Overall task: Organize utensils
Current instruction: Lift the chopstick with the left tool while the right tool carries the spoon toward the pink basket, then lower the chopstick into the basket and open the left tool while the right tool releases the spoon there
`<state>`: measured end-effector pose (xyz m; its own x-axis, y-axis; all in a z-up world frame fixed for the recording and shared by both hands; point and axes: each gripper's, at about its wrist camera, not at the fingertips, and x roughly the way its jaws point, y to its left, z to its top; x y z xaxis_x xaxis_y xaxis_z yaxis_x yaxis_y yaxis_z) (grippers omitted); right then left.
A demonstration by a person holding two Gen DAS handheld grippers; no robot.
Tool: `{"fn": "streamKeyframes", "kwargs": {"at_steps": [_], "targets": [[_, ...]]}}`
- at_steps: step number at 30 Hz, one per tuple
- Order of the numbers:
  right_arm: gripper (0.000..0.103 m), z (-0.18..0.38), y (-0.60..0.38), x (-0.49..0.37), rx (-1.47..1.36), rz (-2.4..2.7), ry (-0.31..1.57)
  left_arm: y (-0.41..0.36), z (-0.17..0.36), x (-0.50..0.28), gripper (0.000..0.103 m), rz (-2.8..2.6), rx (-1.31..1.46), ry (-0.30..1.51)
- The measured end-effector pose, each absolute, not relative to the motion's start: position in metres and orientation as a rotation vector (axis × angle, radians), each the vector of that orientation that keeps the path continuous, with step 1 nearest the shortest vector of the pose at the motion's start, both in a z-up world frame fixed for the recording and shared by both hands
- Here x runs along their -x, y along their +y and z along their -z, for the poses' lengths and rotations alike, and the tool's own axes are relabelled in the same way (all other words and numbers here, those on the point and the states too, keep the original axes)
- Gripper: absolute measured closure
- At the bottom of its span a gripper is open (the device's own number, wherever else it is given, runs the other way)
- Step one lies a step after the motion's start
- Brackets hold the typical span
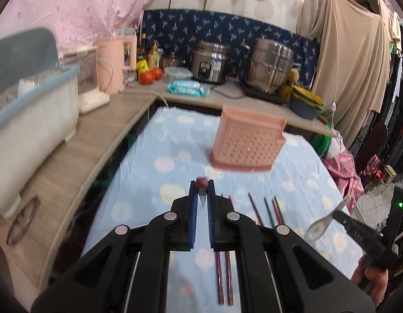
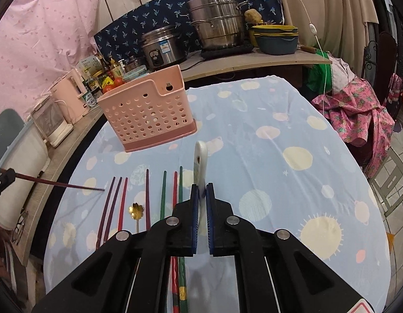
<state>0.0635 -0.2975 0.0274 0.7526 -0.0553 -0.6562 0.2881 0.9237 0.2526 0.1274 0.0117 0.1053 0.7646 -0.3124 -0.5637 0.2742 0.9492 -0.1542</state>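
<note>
Left gripper (image 1: 202,186) clamps a dark chopstick (image 2: 58,183), its length visible only from right wrist; right gripper (image 2: 202,190) grips white spoon (image 1: 321,224); gold spoon (image 2: 136,211) shows there only.

The left gripper (image 1: 202,185) covered most of its chopstick (image 1: 202,182); only the dark end showed. The right gripper (image 2: 201,191) hid the spoon's (image 2: 200,161) bowl. Chopsticks (image 2: 178,281) on the cloth ran under the gripper body. The basket (image 1: 244,140) was motion-blurred, its contents indeterminable. Bottle labels (image 1: 142,65) were too small to read.
</note>
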Motion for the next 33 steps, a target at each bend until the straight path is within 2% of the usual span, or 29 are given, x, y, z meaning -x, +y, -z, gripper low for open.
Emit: {"fn": "streamKeyframes", "kwargs": {"at_steps": [19, 24, 33], "targets": [[0.097, -0.116, -0.320, -0.195, -0.297, 0.153, 0.519, -0.050, -0.246, -0.226, 0.096, 0.397, 0.109, 0.281], [0.097, -0.120, -0.327, -0.242, -0.302, 0.159, 0.502, -0.068, -0.245, -0.259, 0.096, 0.384, 0.106, 0.273], [0.097, -0.080, -0.326, -0.297, -0.303, 0.148, 0.582, -0.080, -0.191, -0.304, 0.096, 0.388, 0.107, 0.402]]}}
